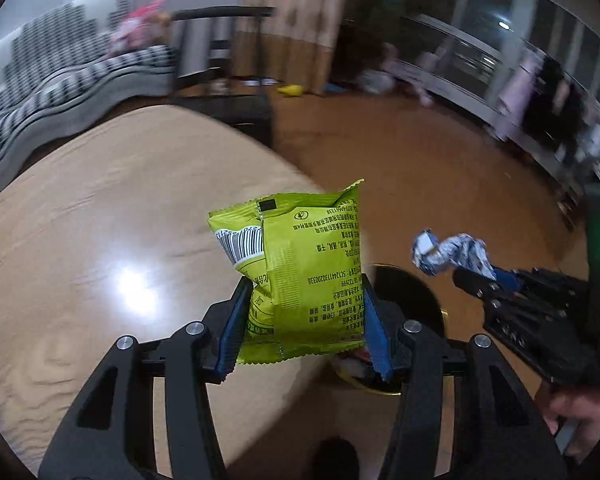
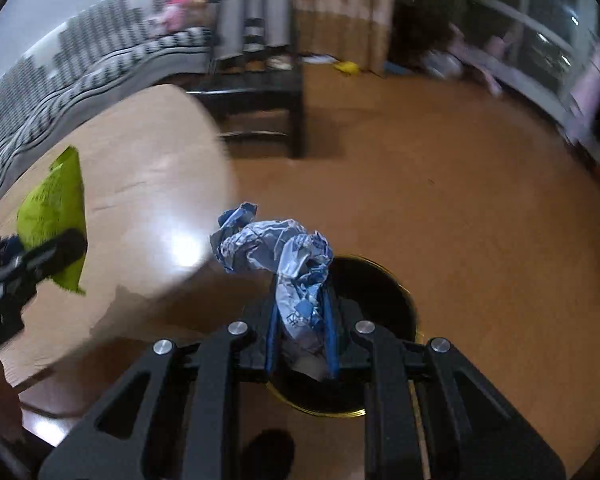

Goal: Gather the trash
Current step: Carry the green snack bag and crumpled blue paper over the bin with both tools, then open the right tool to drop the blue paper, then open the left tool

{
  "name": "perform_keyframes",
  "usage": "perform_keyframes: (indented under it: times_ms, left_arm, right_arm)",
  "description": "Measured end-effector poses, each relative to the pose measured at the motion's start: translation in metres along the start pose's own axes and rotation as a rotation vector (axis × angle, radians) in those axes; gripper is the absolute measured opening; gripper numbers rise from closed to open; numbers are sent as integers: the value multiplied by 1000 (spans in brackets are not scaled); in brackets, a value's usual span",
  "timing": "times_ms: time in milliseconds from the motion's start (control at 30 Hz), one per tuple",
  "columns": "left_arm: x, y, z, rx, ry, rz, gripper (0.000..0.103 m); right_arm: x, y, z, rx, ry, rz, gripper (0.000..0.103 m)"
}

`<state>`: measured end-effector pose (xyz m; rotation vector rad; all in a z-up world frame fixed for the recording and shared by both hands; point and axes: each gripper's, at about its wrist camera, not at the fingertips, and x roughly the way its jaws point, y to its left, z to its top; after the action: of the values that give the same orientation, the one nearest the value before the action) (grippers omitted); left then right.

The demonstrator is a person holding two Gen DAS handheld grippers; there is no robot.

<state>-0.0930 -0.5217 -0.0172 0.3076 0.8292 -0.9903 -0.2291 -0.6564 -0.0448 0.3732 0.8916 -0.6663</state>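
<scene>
Flooring of brown wood fills the room from 12 to 4 o'clock in both wrist views. A sofa with a black-and-white patterned cover runs along the wall at 10 o'clock, and a dark wooden chair stands beside it at 12 o'clock. A curtain hangs behind the chair. Background detail is blurred; the items along the window wall at 2 o'clock cannot be identified.

A light wooden table with a rounded edge occupies the 9 o'clock half of the left wrist view. A bright light reflection lies on its top.

A dark round bin with a gold rim stands on the floor just beside the table edge. In the right wrist view it sits directly behind the fingers, at 6 o'clock from centre. In the left wrist view it shows at 4 o'clock from centre, and it appears to hold some wrappers already, though that area is mostly covered.

The left gripper is clamped on a green snack bag. Both blue pads press the bag's lower half, and the bag stands upright over the table edge.

The right gripper is clamped on a crumpled blue-and-white wrapper. The fingers are close together, the wrapper's tail is pinched between the pads, and its bulk projects beyond the tips, above the bin.

A hand on the right gripper's handle shows at 4 o'clock in the left wrist view.
</scene>
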Motion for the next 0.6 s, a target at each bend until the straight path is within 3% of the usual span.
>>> perform_keyframes:
  times_ms: [167, 267, 433, 600]
  left_arm:
    - [31, -47, -6, 86, 45, -52, 51]
    - [41, -59, -8, 121, 60, -54, 51]
    - [57, -58, -4, 126, 87, -48, 51]
    - [64, -58, 2, 119, 95, -57, 51]
  right_arm:
    - [15, -61, -15, 111, 79, -22, 19]
    - [33, -83, -25, 158, 134, 10, 19]
    - [51, -90, -32, 162, 187, 16, 19]
    - [46, -84, -26, 160, 174, 23, 19]
